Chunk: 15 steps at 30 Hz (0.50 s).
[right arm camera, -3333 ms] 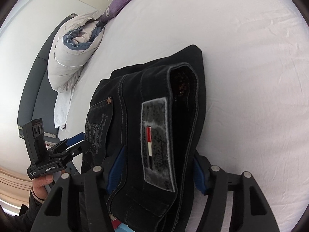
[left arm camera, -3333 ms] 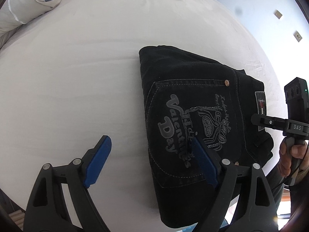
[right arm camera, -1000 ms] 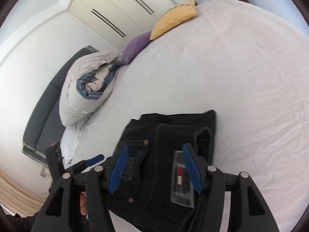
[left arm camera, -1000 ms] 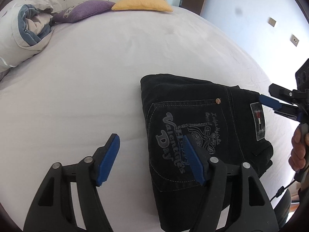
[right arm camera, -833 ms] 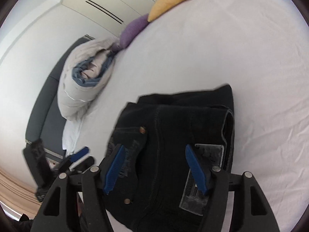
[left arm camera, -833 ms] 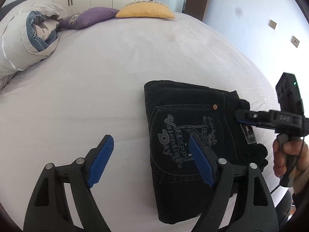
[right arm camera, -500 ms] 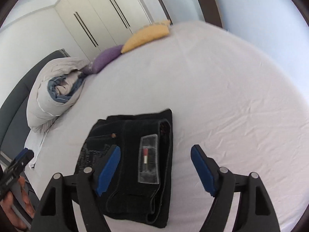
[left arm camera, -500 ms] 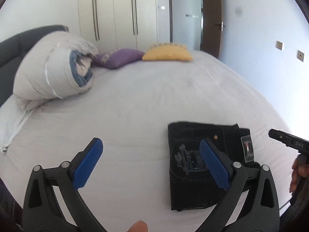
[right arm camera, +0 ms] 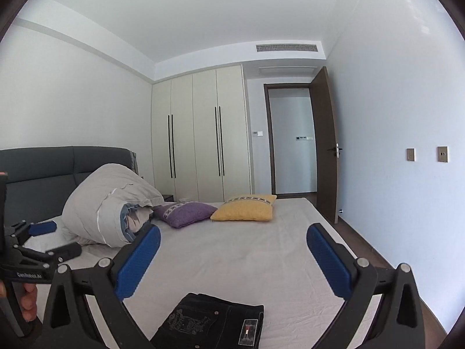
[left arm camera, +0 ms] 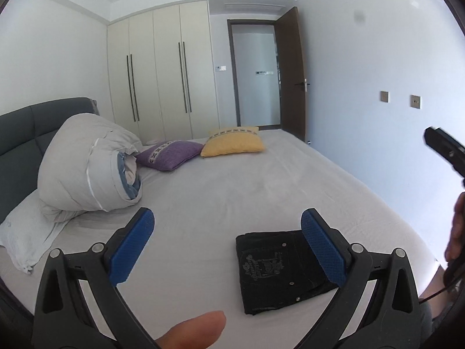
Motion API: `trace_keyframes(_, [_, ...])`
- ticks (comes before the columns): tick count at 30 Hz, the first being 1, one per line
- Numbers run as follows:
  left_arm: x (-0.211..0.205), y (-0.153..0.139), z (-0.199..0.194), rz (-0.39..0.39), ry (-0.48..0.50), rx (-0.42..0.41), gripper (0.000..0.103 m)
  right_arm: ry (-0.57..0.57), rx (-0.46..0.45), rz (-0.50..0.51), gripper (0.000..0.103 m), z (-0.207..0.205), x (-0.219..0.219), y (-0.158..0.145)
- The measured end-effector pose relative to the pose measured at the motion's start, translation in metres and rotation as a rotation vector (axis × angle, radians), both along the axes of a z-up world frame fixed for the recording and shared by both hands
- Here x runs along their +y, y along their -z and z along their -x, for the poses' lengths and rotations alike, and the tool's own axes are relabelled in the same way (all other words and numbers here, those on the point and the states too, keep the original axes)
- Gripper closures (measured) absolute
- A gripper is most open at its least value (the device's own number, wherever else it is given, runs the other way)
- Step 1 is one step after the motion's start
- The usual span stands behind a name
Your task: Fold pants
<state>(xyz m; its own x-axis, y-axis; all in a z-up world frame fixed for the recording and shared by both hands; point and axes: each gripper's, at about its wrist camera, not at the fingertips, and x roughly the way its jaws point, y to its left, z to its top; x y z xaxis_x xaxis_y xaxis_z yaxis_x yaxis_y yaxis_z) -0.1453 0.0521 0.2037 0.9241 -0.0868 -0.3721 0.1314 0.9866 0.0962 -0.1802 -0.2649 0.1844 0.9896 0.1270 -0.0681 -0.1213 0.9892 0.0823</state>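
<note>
**Both grippers held wide open above the folded pants**

The left gripper (left arm camera: pixel 226 226) is being held raised with its blue pads (left arm camera: pixel 132 248) spread wide, nothing being gripped or touched. The folded black pants (left arm camera: pixel 276 270) are lying on the white bed (left arm camera: pixel 232 189), below and apart from it, partly behind its right pad. The right gripper (right arm camera: pixel 232 250) is likewise being held fully open and empty, the pants (right arm camera: pixel 209 322) lying beneath it between its fingers.

White bed (left arm camera: pixel 261 192) w/ grey headboard (left arm camera: pixel 26 128) at 9 o'clock. Rolled duvet (left arm camera: pixel 84 168), purple cushion (left arm camera: pixel 170 151) & yellow cushion (left arm camera: pixel 232 144) toward 12. Wardrobe (left arm camera: pixel 162 72), open door (left arm camera: pixel 293 72) behind.
</note>
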Motion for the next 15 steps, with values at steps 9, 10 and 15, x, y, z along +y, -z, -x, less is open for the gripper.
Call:
trace_keyframes(9, [-0.005, 0.011, 0.003, 0.052, -0.104, 0.181, 0.000, -0.007, 0.206, -0.135, 0.000, 0.020, -0.005, 0.003])
trace_keyframes(10, [-0.006, 0.017, 0.001, 0.058, -0.117, 0.200, 0.000, 0.006, 0.231, -0.133, 0.000, 0.019, -0.003, 0.008])
trace_keyframes(15, [-0.007, 0.045, -0.007, 0.116, -0.125, 0.306, 0.000, 0.101, 0.398, 0.024, 0.000, 0.006, 0.024, 0.036])
